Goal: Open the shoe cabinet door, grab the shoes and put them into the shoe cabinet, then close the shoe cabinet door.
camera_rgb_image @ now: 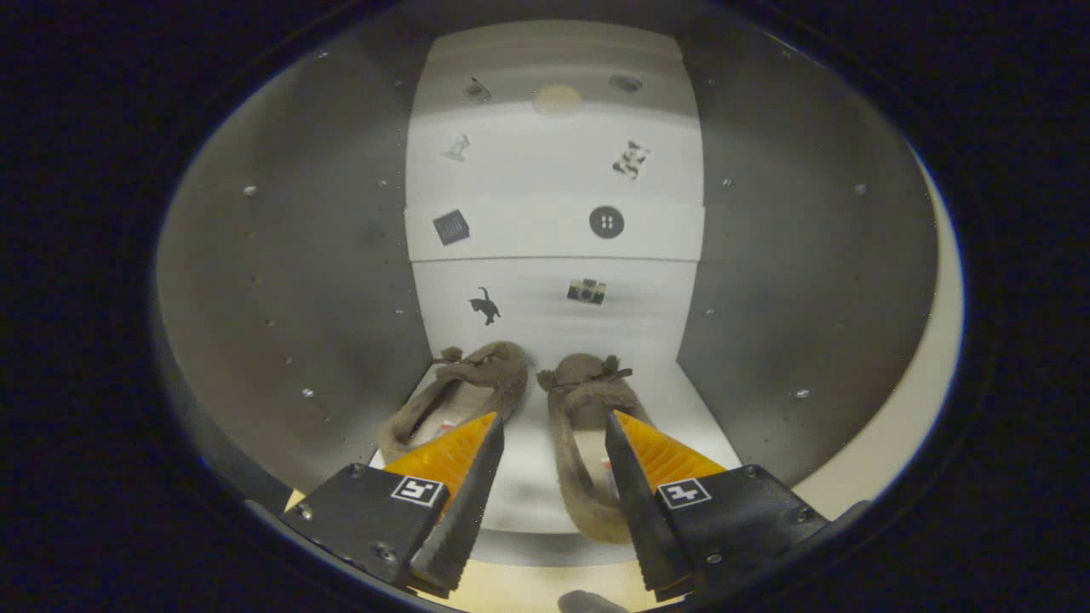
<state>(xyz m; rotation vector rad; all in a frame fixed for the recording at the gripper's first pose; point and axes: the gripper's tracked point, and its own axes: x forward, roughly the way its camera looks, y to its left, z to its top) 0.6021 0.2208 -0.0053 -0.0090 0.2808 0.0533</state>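
Gripper [553, 430] fingers stand well parted at the mouth of the shoe cabinet [298, 281], holding nothing, with open space between the tips. Just beyond and partly under them, a pair of soft brown slippers lies on the cabinet's pale floor: the left slipper [464, 383] sits ahead of the left finger, its heel hidden behind that finger, while the right slipper [588, 426] runs between the fingers and close along the inner edge of the right one, its heel near the cabinet's front lip. Both toes point inward toward the back wall [553, 230], a white panel dotted with small stickers. Grey side walls studded with shelf-pin holes rise on either side.

The shoes appear already placed, so closing the door looks to be what remains. The main risk from here is the withdrawal: the right finger seems close enough to the right slipper's rim to snag it and drag it back over the lip, where a protruding heel could block the door. Whether finger and slipper actually touch cannot be told.
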